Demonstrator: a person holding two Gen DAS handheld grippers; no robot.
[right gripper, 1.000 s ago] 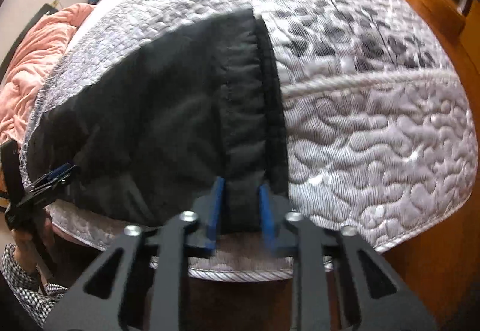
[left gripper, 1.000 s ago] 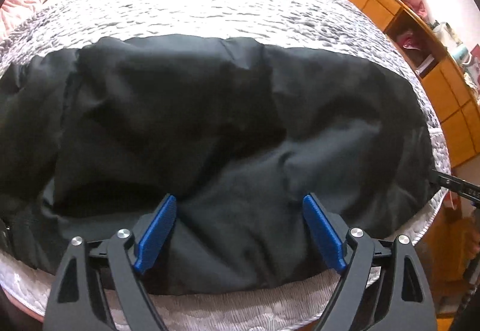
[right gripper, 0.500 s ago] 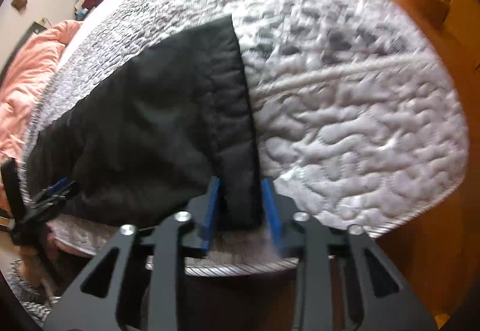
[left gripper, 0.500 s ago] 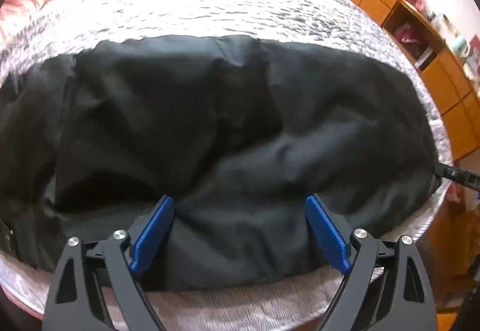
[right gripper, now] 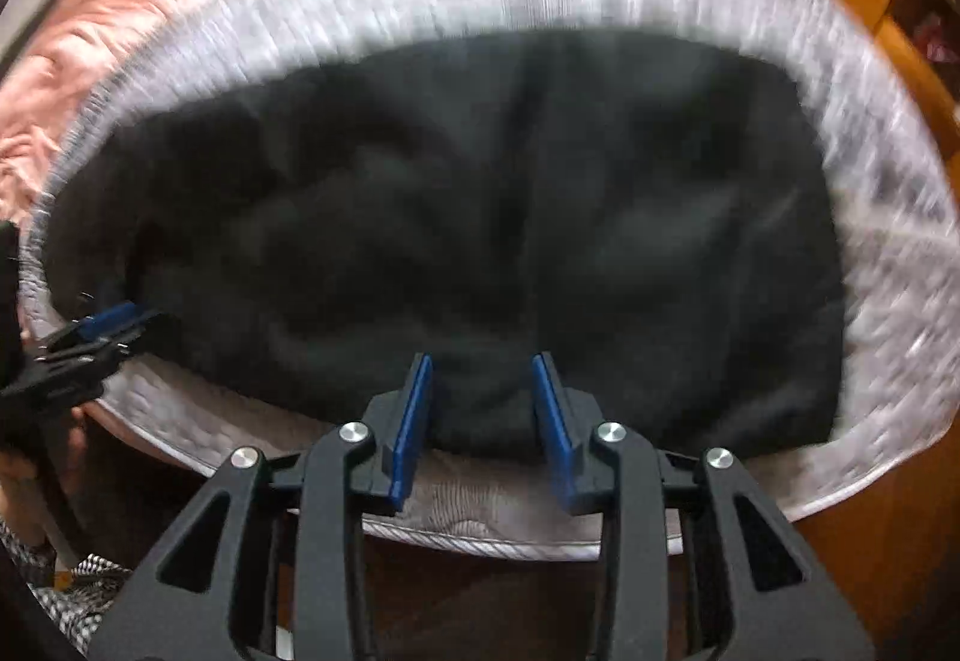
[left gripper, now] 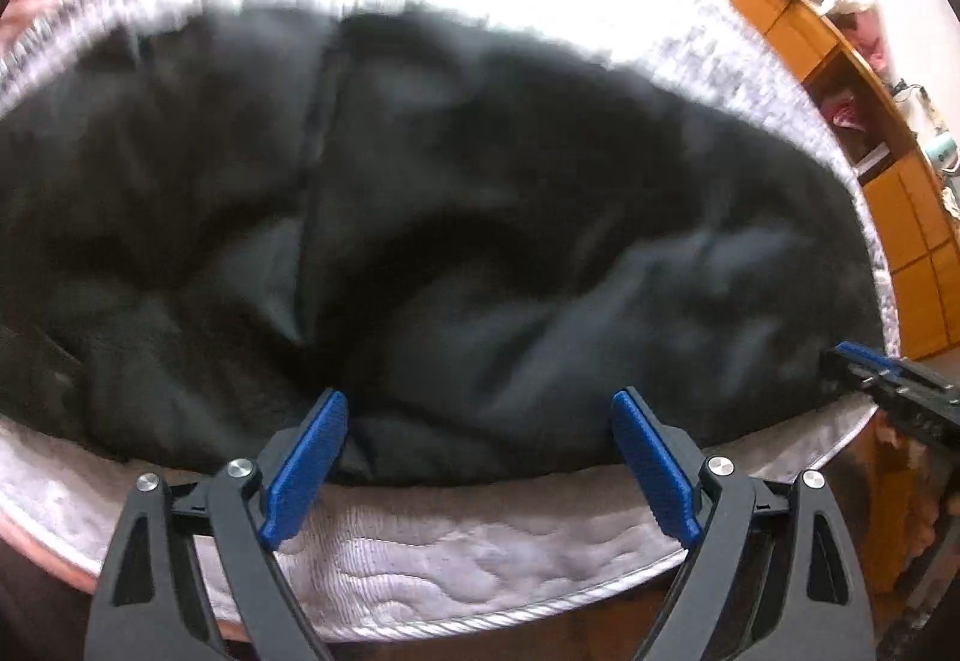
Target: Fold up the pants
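Pants [left gripper: 456,241] of black cloth lie spread and rumpled across a white quilted mattress [left gripper: 480,559], their near edge close to the mattress border in the left wrist view, with a long seam or fold running down the left-centre of the fabric. The left gripper [left gripper: 480,451] stands with its blue pads wide apart – both tips reach just over the near edge of the cloth, nothing clamped between them. At the right edge the right gripper [left gripper: 882,379] pokes in at the corner of the pants, and beyond it stands an orange wooden shelf unit [left gripper: 864,85] (clothes heaped on top). From the right wrist, the picture is streaked with blur, yet the pants [right gripper: 480,217] fill the middle of the mattress [right gripper: 510,517]; the right gripper [right gripper: 483,409] is narrowed, its pads on either side of a bunched bit of the near edge – whether they pinch it I cannot tell. The left gripper [right gripper: 90,337] shows at far left by the cloth's edge, with a pink blanket [right gripper: 90,61] behind
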